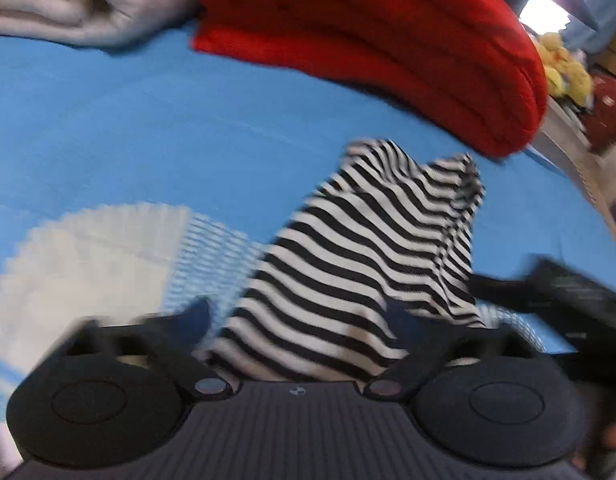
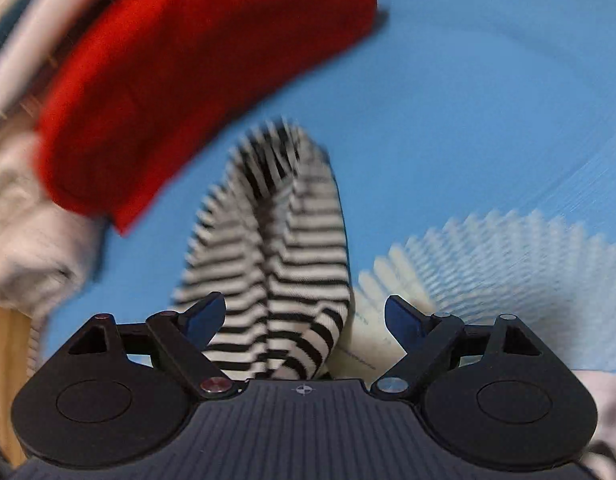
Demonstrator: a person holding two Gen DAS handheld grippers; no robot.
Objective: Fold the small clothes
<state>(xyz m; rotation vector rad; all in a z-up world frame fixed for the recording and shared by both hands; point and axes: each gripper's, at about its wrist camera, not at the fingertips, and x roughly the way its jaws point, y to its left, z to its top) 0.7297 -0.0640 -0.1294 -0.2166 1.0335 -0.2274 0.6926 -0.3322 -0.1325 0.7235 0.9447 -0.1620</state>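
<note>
Work surface is a bright blue spread with a pale scalloped patch woven into it; the same patch shows at the right in the right wrist view. Both pictures are smeared by motion blur, so fine detail is unreliable. At the far side lies a folded red garment, thick and layered, and beside it a bundled off-white cloth. Beyond the right edge of the spread in the left wrist view, a bright window glare, something yellow and a dark red object sit in the room; too blurred to identify. In the right wrist view a strip of wood tone shows at lower left, past the spread's edge. Most of the blue surface on the left in the left view, and on the upper right in the right view, lies bare. The striped garment, black and white, hangs bunched and lifted. The left gripper has the stripes filling the gap between its fingers, with cloth against both; whether the pads actually press it I cannot tell through the blur. The right gripper stands spread wide, the striped garment draped between the fingers, close against the left fingertip and clear of the right one.
</note>
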